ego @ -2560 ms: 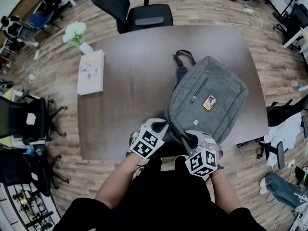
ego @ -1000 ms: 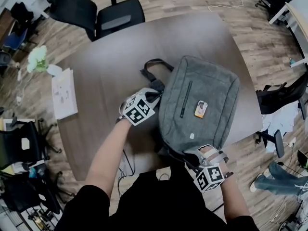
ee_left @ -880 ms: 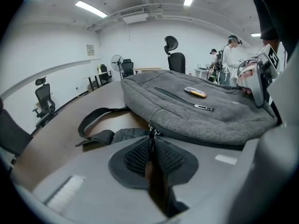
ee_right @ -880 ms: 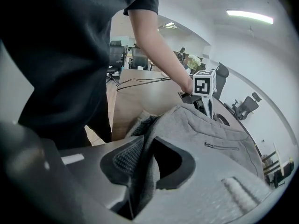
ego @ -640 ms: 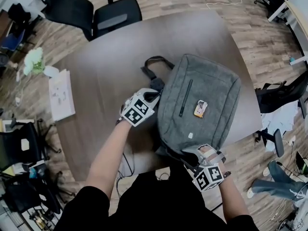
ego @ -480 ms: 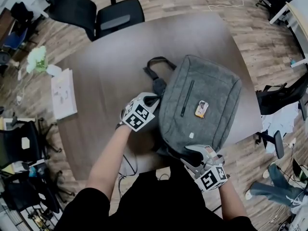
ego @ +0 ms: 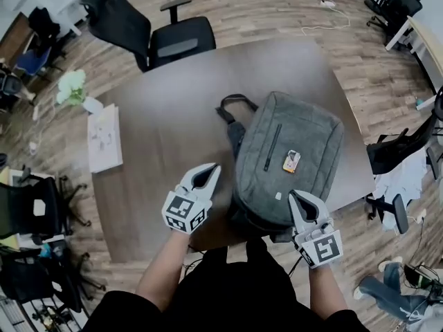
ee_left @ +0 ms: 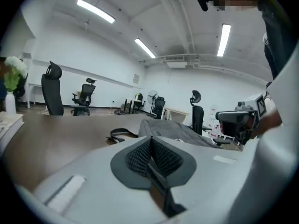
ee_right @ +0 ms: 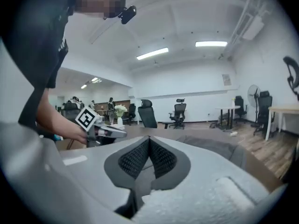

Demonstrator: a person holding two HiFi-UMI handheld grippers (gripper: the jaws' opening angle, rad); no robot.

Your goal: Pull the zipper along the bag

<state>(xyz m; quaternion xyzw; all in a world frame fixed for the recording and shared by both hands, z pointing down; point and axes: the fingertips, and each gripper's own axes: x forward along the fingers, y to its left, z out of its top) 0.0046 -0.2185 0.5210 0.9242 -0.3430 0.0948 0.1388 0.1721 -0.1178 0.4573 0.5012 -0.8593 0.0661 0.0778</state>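
On table (ego: 166, 137), bag (ego: 304, 126) lies flat, near end by left gripper (ego: 208, 173) and right gripper (ego: 298, 198), both pressed together, empty; advised: pin fabric with one, pinch zipper (ego: 273, 147) tab with other, draw straight.

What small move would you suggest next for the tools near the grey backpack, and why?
Probably open the left tool and ease it forward to the grey fabric backpack. It and the right tool are both shut on nothing, by the near edge of the dark wooden table, so neither holds any part of the backpack.
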